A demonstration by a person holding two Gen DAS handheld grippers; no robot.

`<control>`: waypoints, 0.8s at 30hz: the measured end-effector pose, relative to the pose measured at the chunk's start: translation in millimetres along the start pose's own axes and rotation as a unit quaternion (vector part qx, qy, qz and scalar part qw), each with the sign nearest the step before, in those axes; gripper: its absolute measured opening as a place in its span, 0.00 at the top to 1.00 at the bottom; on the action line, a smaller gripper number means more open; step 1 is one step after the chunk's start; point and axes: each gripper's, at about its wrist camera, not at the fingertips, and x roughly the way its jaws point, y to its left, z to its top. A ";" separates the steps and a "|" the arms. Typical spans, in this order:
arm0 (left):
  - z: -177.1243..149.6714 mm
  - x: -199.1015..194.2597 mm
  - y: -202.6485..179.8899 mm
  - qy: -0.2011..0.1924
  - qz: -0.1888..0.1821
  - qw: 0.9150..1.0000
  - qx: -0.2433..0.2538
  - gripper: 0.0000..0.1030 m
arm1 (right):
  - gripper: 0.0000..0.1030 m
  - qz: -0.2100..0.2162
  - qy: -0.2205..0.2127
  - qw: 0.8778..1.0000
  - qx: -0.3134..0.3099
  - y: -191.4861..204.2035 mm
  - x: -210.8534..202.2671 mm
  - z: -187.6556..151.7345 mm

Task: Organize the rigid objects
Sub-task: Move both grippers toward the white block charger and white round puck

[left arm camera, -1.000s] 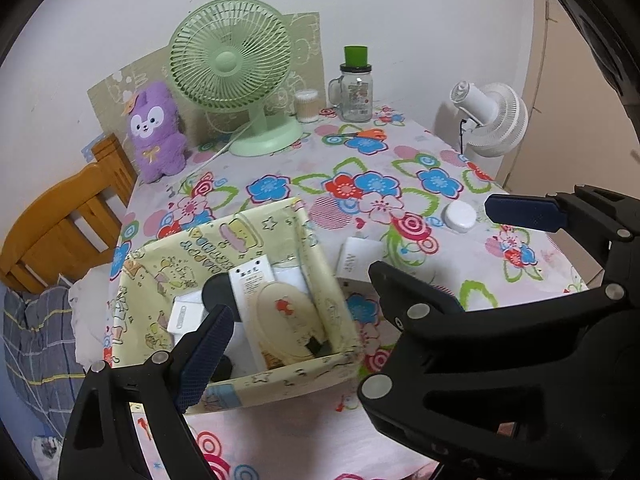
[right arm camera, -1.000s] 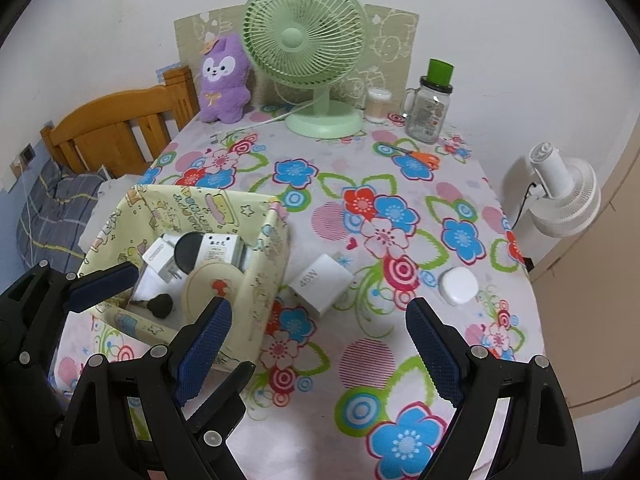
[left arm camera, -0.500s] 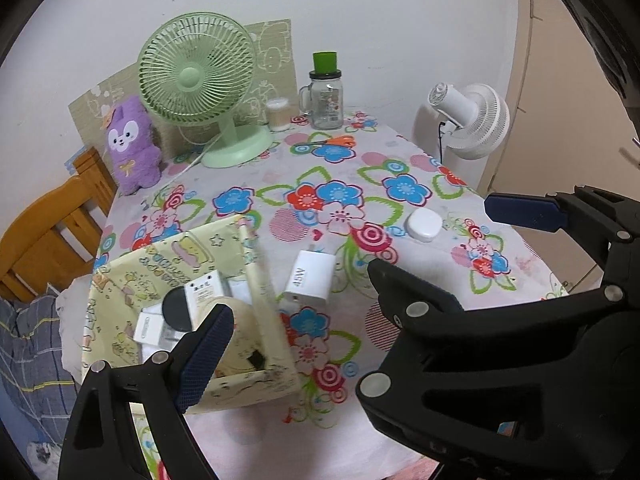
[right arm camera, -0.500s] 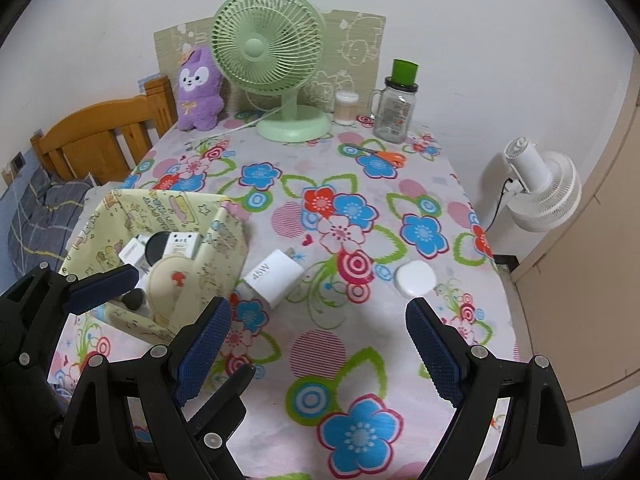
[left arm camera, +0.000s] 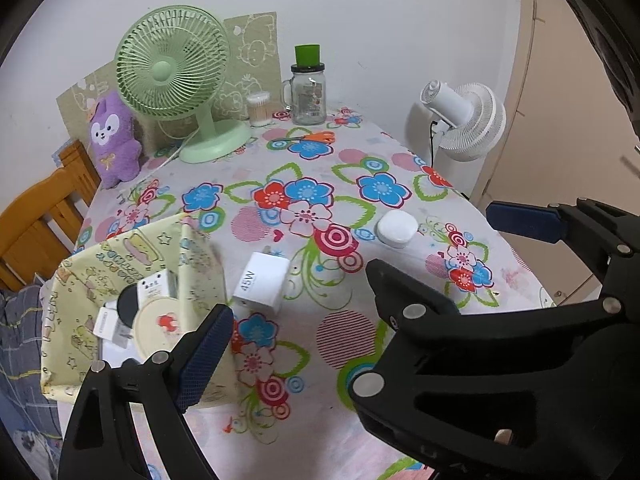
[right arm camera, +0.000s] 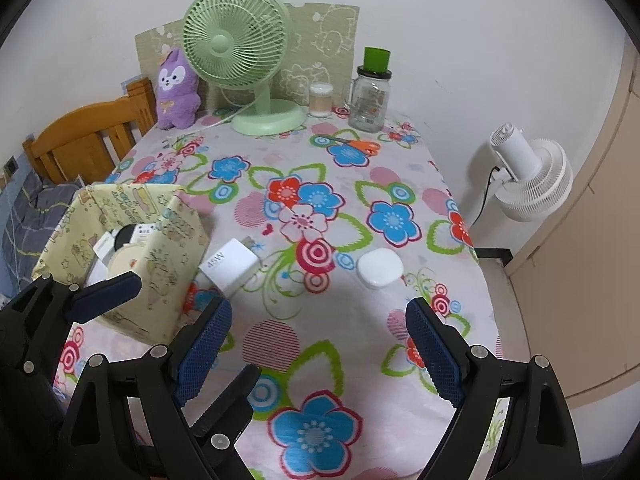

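Both grippers hover above the near edge of a desk [right arm camera: 360, 320] covered in a bright flower-print cloth, and neither touches anything. The right gripper [right arm camera: 320, 344] has its fingers spread wide and empty, with bare cloth between the blue pads. The left gripper [left arm camera: 356, 272] is likewise released, its fingers wide apart and holding nothing. A white 45W charger block [right arm camera: 230, 266] lies on the cloth just beside the right wall of a yellow cartoon-print fabric box [right arm camera: 172, 248], close to it, though whether they touch is unclear. A white rounded case [right arm camera: 380, 268] lies well to the right of the charger, out in the open. Inside the box sit a round cream compact [left arm camera: 158, 324], a black disc [left arm camera: 130, 304] and some small white boxes, packed together. At the far edge of the desk stand a green desk fan [right arm camera: 240, 56], a purple plush toy [right arm camera: 176, 88], a cotton-swab tub [right arm camera: 321, 100] and a glass jar with a green lid [right arm camera: 370, 94], with orange-handled scissors [right arm camera: 358, 145] lying in front of the jar. A white fan [right arm camera: 528, 176] stands beyond the desk on the right.
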 end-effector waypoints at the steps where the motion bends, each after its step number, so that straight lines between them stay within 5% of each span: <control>1: 0.2 2.6 -2.1 0.002 0.001 1.000 0.000 0.09 | 0.12 0.000 0.002 1.000 0.001 -2.7 2.4 -0.8; 24: 6.7 76.8 -14.1 0.042 0.013 0.997 -0.056 0.09 | 0.12 0.006 0.037 0.999 0.030 -42.0 71.4 -5.9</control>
